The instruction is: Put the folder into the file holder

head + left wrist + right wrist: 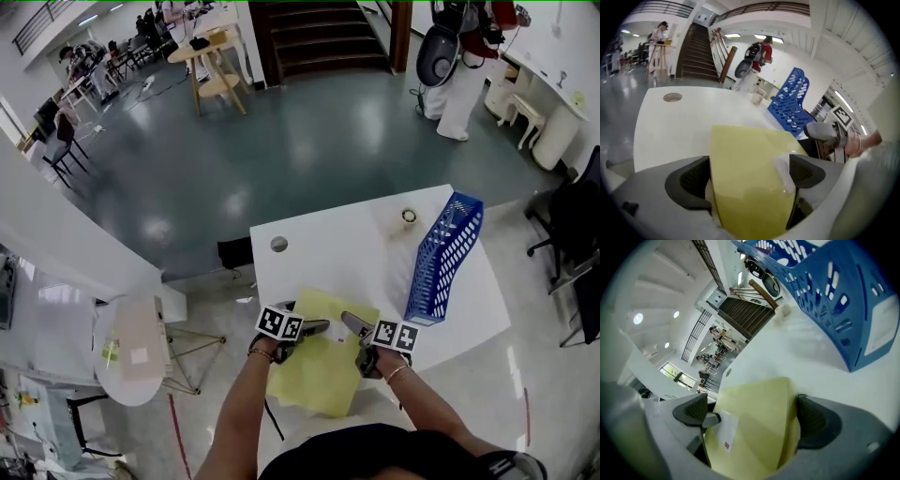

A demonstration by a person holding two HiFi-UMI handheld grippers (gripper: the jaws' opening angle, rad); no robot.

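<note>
Head view shows a white table [328,248] with a yellow folder [314,375] lying at its near edge, the folder's lower part hanging past the edge toward the person. The left gripper [317,327] and the right gripper [349,321] sit over the folder's upper half. Their tips point at each other and are close together, and each is held by a hand with a bracelet on the wrist.

A blue perforated file holder [441,258] stands on the right part of the table. Its near end is just beside the right gripper's marker cube, and the folder is outside it. Farther back on the table are a small tape roll [410,217] and a round cable grommet [278,244], both well apart from the folder.

Left gripper view has the two dark pads spread wide, with the folder's yellow face filling the whole gap between them. The jaws are not closed on it. The file holder and the other gripper show beyond, to the right.

Right gripper view reads the same: the jaws are wide apart and the folder spans the gap. A white label [723,431] on the folder sits under the left jaw's tip. The file holder rises at the upper right, clear of the folder.
</note>
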